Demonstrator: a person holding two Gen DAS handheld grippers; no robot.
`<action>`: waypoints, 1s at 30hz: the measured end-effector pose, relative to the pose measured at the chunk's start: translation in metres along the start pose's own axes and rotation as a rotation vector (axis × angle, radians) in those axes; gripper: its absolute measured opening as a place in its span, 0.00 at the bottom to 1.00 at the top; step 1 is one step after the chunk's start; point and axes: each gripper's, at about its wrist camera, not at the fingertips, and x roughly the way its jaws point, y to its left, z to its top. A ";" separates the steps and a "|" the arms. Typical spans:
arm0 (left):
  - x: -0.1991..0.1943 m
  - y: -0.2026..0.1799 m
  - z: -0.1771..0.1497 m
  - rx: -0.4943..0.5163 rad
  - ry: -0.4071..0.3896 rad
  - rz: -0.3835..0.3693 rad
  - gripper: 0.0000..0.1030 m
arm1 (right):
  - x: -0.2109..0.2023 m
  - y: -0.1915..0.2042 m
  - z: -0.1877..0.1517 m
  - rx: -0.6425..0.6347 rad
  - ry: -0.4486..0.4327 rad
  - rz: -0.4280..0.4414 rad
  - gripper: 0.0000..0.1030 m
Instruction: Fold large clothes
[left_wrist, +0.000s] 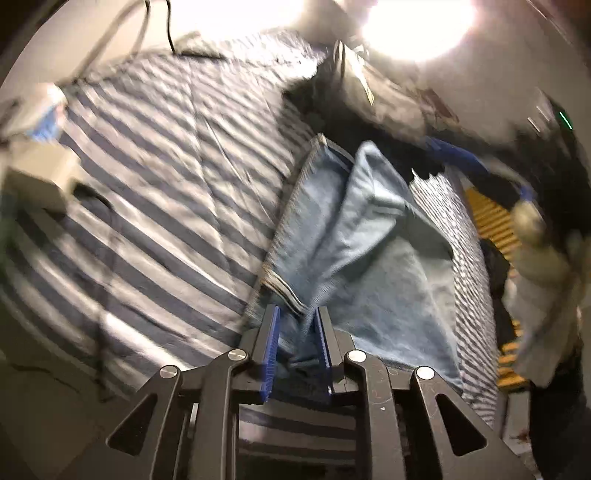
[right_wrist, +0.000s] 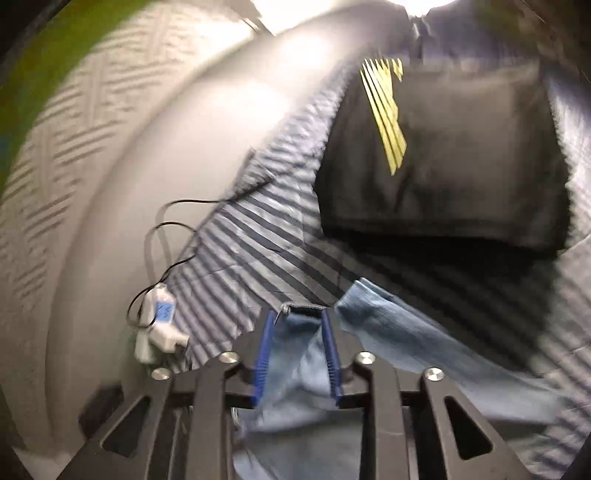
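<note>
Light blue jeans lie folded on a blue-and-white striped bedspread. My left gripper is low over their near hem. Its blue pads stand apart, with loose denim between them and no squeeze showing. In the right wrist view the jeans run off to the right. My right gripper straddles a dark-edged band of the denim; its pads are also apart, and the cloth hangs slack between them.
A folded black garment with yellow stripes lies farther up the bedspread. A white adapter with a black cable sits at the bed's left edge. A blurred pale sleeve is at the right. A bright lamp glares above.
</note>
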 end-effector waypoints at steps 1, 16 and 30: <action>-0.007 -0.002 0.001 0.009 -0.012 0.000 0.20 | -0.015 -0.002 -0.008 -0.008 -0.011 0.006 0.25; 0.045 -0.055 -0.010 0.156 0.103 0.042 0.19 | -0.061 -0.047 -0.239 -0.027 0.034 -0.076 0.26; 0.032 -0.203 -0.058 0.503 0.148 -0.058 0.40 | -0.147 -0.128 -0.185 0.131 -0.142 -0.045 0.26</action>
